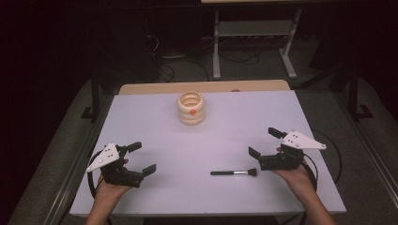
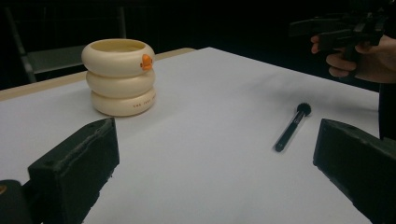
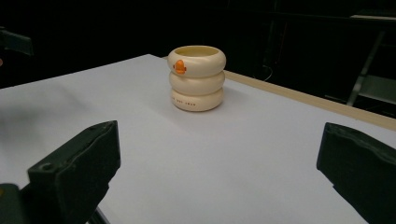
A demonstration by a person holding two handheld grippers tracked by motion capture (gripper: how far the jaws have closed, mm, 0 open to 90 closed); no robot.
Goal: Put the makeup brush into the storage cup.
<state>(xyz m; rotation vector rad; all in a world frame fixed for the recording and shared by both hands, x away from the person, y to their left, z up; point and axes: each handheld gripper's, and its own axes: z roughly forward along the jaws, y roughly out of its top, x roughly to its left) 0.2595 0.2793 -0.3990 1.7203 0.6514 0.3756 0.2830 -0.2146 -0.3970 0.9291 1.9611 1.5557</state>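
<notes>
High view: the brush (image 1: 233, 172) lies lower centre on the white surface (image 1: 155, 122), just beside the right tool (image 1: 263, 144), jaws apart; the left tool (image 1: 138, 158) is open too. Likely pre-grasp: close on the handle next.

Left gripper view: brush right of centre.

Right gripper view: the ringed cup (image 3: 196, 77) (contents unclear) upper centre.

One cream holder (image 1: 191, 108) stands on the desk (image 1: 155, 117), built as three stacked rings, with one orange mark on its top ring. One black brush (image 1: 233, 172) lies on the desk. Two grippers are in hand: one left gripper (image 1: 143, 158) and one right gripper (image 1: 264, 142), each with two black jaws spread wide and one grey three-cornered plate on top. Two hands hold them. There is one desk.
</notes>
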